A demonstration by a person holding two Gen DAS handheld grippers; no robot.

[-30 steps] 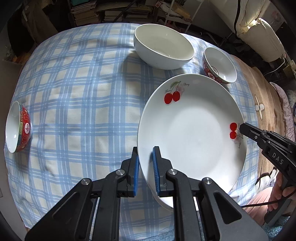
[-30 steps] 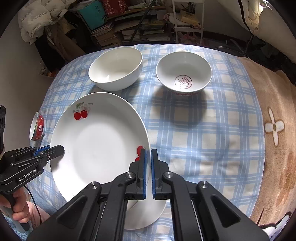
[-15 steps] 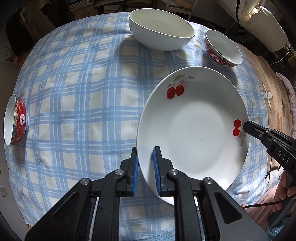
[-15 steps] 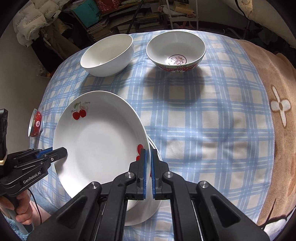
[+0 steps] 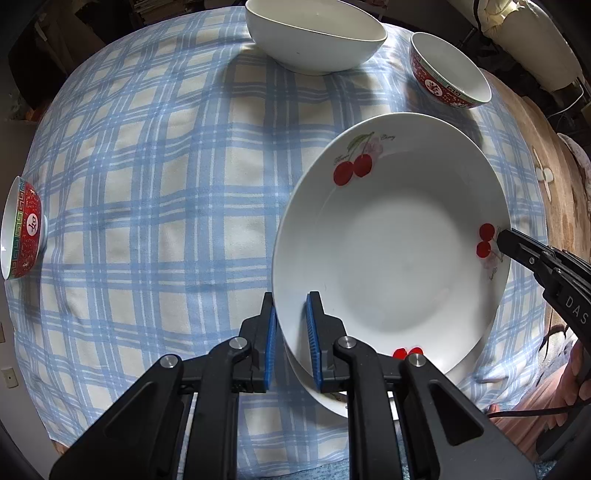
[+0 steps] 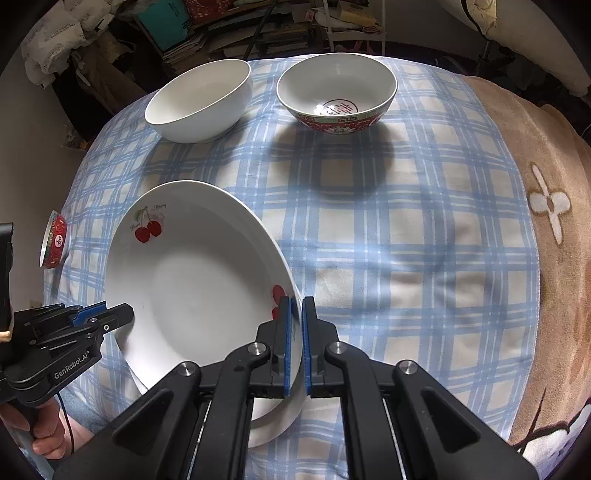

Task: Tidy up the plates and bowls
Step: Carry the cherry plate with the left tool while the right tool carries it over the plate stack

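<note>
A white plate with red cherries (image 5: 391, 251) is held between both grippers, lifted above a second cherry plate (image 5: 328, 398) that lies under it on the checked cloth. My left gripper (image 5: 290, 325) is shut on the plate's left rim. My right gripper (image 6: 294, 321) is shut on its right rim (image 6: 284, 280). A large white bowl (image 5: 314, 37) stands at the far side, also in the right wrist view (image 6: 199, 103). A red patterned bowl (image 6: 336, 92) stands beside it. A small red bowl (image 5: 22, 229) sits at the far left edge.
The blue checked tablecloth (image 5: 155, 177) covers a round table. A tan blanket with a flower print (image 6: 546, 206) lies along its right side. Shelves with books and clutter (image 6: 221, 26) stand behind the table.
Both grippers have lifted the top cherry plate and tilted it. The second plate beneath has come into view. The bowls have not moved.
</note>
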